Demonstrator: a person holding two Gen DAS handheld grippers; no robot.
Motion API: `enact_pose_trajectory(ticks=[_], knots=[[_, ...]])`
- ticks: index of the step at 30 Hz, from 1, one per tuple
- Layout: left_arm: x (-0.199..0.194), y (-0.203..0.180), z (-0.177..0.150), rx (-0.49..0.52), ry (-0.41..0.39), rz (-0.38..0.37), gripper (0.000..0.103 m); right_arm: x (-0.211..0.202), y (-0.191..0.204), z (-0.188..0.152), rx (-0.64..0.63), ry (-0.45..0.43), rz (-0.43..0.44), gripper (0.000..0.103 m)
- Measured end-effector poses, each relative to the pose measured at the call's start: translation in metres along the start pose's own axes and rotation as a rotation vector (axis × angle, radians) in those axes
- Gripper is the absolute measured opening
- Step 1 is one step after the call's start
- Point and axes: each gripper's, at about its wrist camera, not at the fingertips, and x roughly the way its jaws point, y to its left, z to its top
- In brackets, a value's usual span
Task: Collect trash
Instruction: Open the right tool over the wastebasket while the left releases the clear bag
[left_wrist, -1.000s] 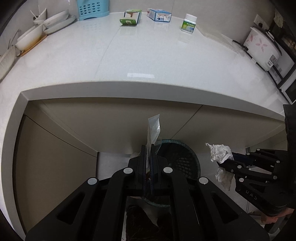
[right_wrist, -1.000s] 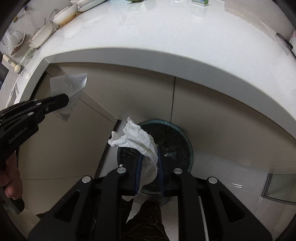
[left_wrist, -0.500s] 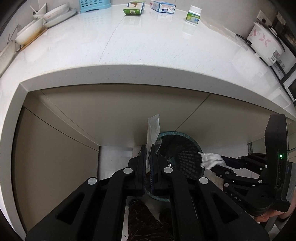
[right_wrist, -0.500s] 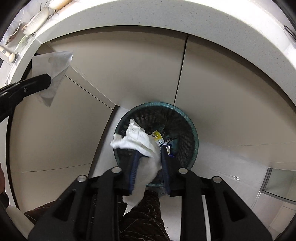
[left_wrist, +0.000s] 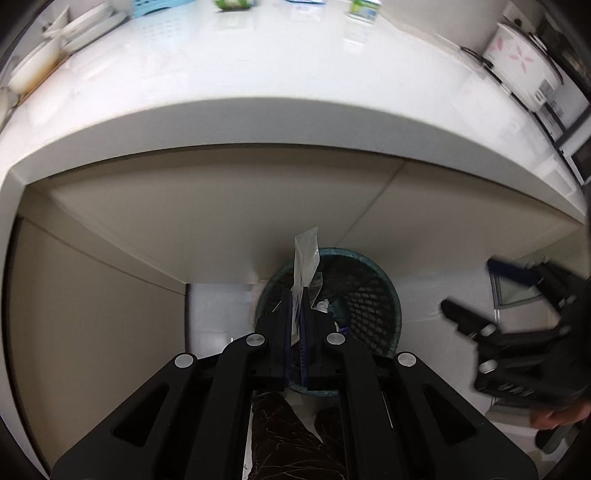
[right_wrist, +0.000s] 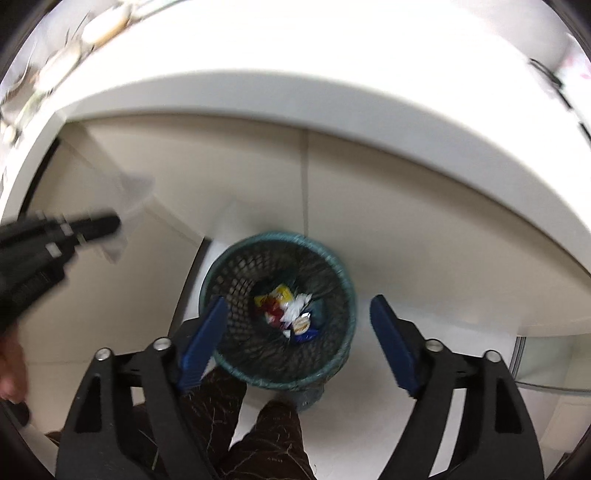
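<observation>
A dark green mesh bin (right_wrist: 332, 266) stands on the floor below the counter; it also shows in the left wrist view (left_wrist: 384, 295). My right gripper (right_wrist: 299, 302) is open and empty right above the bin. The white tissue (right_wrist: 295, 308) lies inside among coloured wrappers (right_wrist: 275, 295). My left gripper (left_wrist: 295, 291) is shut on a clear plastic bag (left_wrist: 306, 254), held upright over the bin's left rim. The left gripper (right_wrist: 110, 223) and its bag (right_wrist: 136, 188) show blurred in the right wrist view. The right gripper (left_wrist: 469, 288) shows open at the right.
A white counter (left_wrist: 258, 74) overhangs beige cabinet fronts (left_wrist: 221, 206). On it stand dishes (left_wrist: 55, 48), a blue basket (left_wrist: 155, 5), a small bottle (left_wrist: 364, 11) and a rice cooker (left_wrist: 521, 70). The person's legs (right_wrist: 258, 424) are right beside the bin.
My right gripper opened and the tissue dropped into the bin. The left gripper still holds the plastic bag and has moved a little nearer the bin.
</observation>
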Motion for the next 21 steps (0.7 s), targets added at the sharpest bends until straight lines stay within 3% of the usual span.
enact_pose_trajectory(ticks=[7,21], knots=[[0.025,-0.035,-0.004,0.080,0.027,-0.030,0.003,-0.042,-0.042,0.007,0.104,-0.108,-0.055,0.093],[0.065,-0.069,-0.011,0.120,0.074,-0.075,0.004,-0.074,-0.097,0.008,0.184,-0.179,-0.102,0.095]])
